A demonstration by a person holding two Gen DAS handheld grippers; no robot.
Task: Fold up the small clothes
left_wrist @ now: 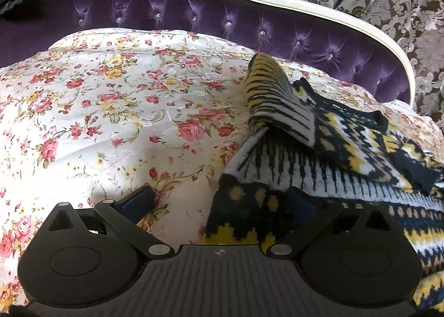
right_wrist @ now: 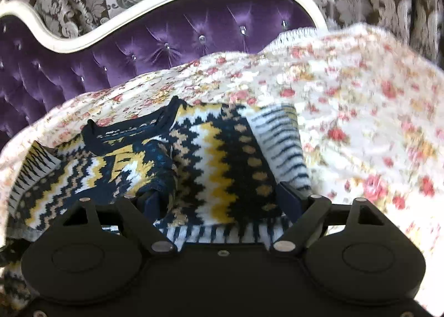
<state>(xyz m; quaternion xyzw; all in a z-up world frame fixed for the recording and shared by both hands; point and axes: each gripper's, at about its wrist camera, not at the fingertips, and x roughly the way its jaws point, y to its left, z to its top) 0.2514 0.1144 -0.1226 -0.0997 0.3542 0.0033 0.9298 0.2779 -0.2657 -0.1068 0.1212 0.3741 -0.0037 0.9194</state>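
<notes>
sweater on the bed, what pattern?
The sweater has a zigzag knit in navy, white and mustard yellow, with striped edging. Clearest in the right wrist view.

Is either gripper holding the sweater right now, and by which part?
Neither holds it. The left gripper and right gripper stand open over the sweater's hem edge, pads not pressing.

I note a navy, yellow and white patterned knit sweater [right_wrist: 216, 161] lying rumpled, one sleeve [left_wrist: 277, 100] folded over.

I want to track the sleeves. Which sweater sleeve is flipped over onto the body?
The sleeve on the left gripper's side: folded across the sweater, striped inside showing. The other sleeve lies alongside the body.
</notes>
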